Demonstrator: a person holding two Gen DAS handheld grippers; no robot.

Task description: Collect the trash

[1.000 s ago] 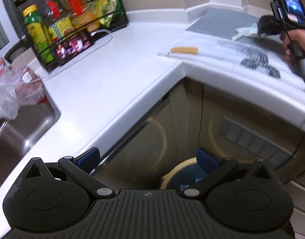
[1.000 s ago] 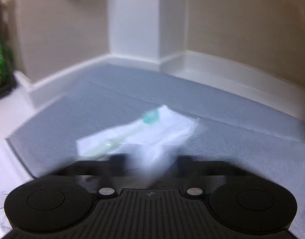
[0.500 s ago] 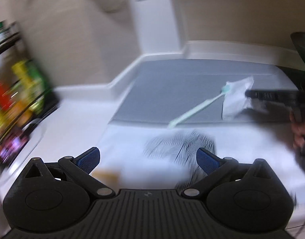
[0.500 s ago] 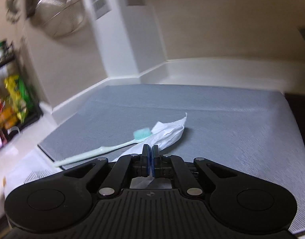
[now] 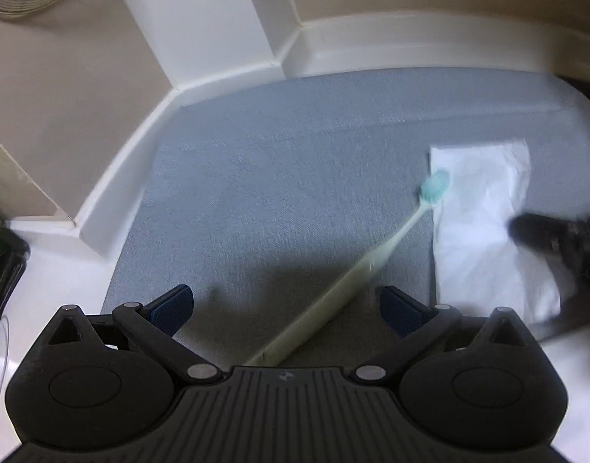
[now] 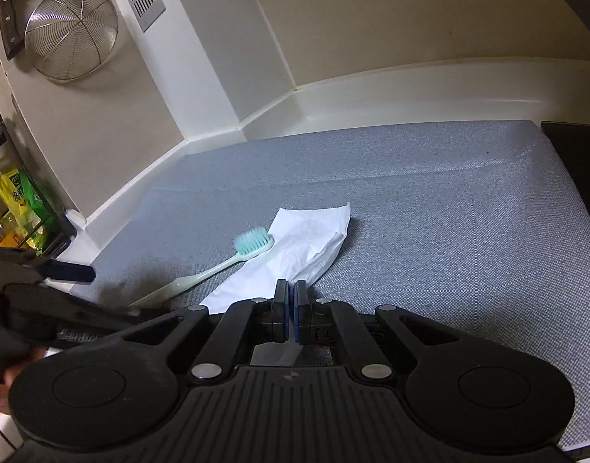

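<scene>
A white tissue (image 6: 308, 245) lies crumpled on the grey mat (image 6: 430, 208), and my right gripper (image 6: 291, 308) is shut on its near corner. A pale toothbrush (image 6: 202, 276) with a teal head rests with its bristles against the tissue's left edge. In the left wrist view my left gripper (image 5: 287, 308) is open, and the toothbrush (image 5: 333, 297) handle runs between its blue pads without touching them. The tissue (image 5: 484, 223) lies to the right there, with the blurred right gripper (image 5: 553, 235) on it. One left finger (image 6: 69, 272) shows at the left of the right wrist view.
The mat sits in a counter corner with a white upstand (image 6: 372, 96) behind. A wire strainer (image 6: 71, 31) and a knife (image 6: 7, 19) hang on the wall. A rack of packets (image 6: 21, 208) stands at the left, and a black surface (image 6: 576, 177) borders the mat's right.
My left gripper has swung from the counter edge over to the mat and now straddles the toothbrush handle. The right gripper keeps its hold on the tissue and has settled.
</scene>
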